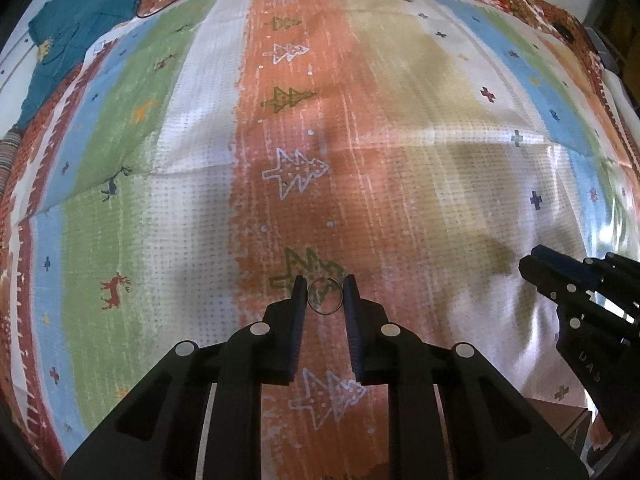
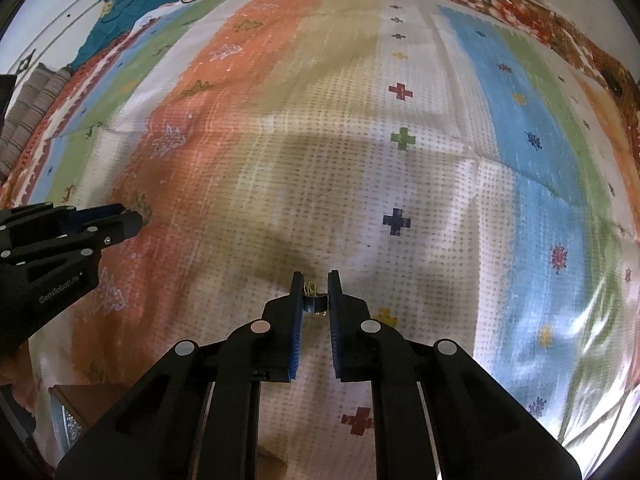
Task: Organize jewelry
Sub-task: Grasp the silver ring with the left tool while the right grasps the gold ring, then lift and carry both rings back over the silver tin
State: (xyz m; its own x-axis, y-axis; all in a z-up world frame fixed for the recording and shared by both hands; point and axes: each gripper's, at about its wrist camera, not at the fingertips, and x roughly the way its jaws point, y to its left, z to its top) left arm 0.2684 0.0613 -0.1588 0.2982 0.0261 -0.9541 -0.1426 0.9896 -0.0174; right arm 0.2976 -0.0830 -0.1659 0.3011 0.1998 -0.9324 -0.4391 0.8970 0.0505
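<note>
A thin metal ring [image 1: 325,296] stands on edge between the tips of my left gripper [image 1: 324,294], whose pads touch it on both sides over the orange stripe of the patterned cloth [image 1: 280,200]. My right gripper [image 2: 316,294] is shut on a small dark piece of jewelry with a gold top [image 2: 314,299], just above the white part of the cloth. Both grippers point steeply down. In the left wrist view my right gripper [image 1: 530,268] comes in from the right edge; in the right wrist view my left gripper [image 2: 136,220] comes in from the left edge.
A striped, patterned cloth [image 2: 400,160] covers the whole surface. A teal garment [image 1: 76,24] lies at the far left corner, with a thin dark cable [image 1: 168,4] beside it. A brown box [image 2: 76,408] with a sparkly inside sits at the near edge between the grippers.
</note>
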